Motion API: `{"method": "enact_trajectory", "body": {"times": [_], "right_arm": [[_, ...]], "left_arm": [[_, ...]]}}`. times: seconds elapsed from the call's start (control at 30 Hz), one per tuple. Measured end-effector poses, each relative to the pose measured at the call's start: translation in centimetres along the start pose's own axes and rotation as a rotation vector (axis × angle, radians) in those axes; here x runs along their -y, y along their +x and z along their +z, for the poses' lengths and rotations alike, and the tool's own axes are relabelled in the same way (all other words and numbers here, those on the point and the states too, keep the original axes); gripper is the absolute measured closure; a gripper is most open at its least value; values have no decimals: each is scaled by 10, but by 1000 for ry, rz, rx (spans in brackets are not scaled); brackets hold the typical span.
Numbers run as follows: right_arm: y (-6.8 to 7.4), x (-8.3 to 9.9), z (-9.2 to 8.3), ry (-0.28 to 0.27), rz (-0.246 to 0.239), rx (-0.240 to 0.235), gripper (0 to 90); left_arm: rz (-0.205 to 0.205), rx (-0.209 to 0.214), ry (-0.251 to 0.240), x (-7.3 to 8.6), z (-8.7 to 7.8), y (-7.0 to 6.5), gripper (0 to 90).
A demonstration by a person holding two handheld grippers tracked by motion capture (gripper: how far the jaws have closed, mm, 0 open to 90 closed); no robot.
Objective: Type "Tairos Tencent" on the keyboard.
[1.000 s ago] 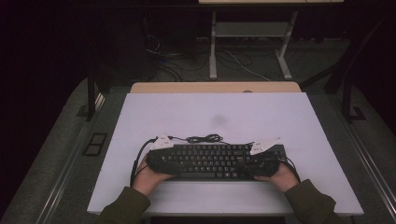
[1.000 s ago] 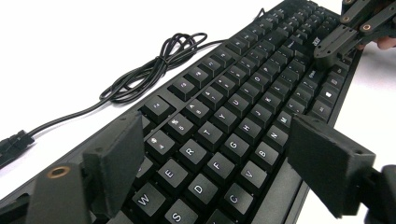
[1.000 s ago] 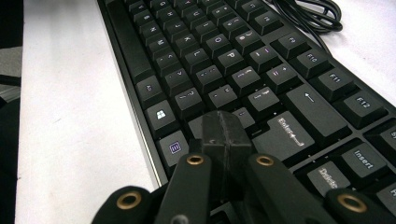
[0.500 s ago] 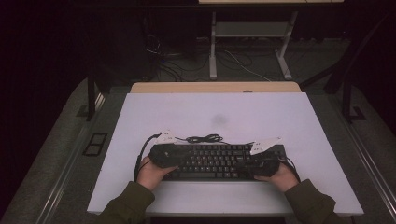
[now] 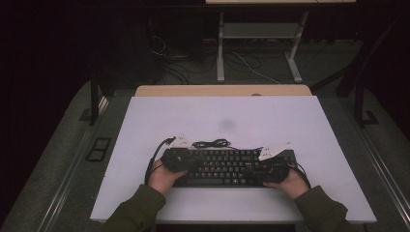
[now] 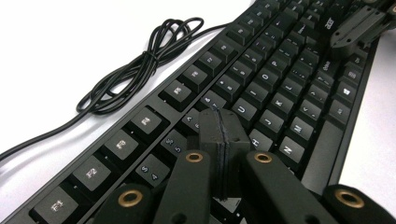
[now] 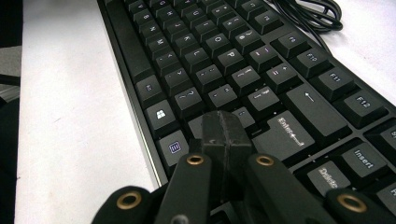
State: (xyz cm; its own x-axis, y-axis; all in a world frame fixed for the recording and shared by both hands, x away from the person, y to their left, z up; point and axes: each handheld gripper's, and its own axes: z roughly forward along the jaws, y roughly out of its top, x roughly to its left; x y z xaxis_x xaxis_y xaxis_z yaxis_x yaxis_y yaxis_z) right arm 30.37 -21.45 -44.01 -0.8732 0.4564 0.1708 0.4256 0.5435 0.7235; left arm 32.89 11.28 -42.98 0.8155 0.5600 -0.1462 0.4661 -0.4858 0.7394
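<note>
The black keyboard (image 5: 227, 166) (cable (image 6: 140, 70) coiled behind) lies under both grippers' empty, fully closed jaws.

Your black keyboard (image 5: 225, 166) lies flat on the white desk (image 5: 232, 116), keys up, its long side parallel to the near edge and close to it. Its black cable (image 5: 211, 143) sits coiled just behind the back edge.

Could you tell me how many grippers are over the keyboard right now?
2: the left gripper is over the keyboard's left end, the right gripper over its right end, each with fingers shut together.
</note>
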Motion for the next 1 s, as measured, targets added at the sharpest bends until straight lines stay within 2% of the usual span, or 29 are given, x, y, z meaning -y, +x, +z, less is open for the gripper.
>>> {"method": "enact_trajectory", "body": {"times": [0.37, 0.43, 0.6, 0.83, 1.0], "right_arm": [[0, 0, 0, 1, -3, 1, 894], [1, 0, 0, 2, -4, 2, 894], [0, 0, 0, 1, -2, 0, 894], [0, 0, 0, 1, 2, 0, 894], [0, 0, 0, 1, -1, -1, 894]], "left_arm": [[12, -11, 28, 1, 5, 0, 892], [18, -15, 27, 0, 4, -1, 892], [1, -3, -7, 0, -2, 0, 876], [-11, 9, -58, 1, -10, -2, 662], [3, 2, -79, 3, -16, -3, 478]]}}
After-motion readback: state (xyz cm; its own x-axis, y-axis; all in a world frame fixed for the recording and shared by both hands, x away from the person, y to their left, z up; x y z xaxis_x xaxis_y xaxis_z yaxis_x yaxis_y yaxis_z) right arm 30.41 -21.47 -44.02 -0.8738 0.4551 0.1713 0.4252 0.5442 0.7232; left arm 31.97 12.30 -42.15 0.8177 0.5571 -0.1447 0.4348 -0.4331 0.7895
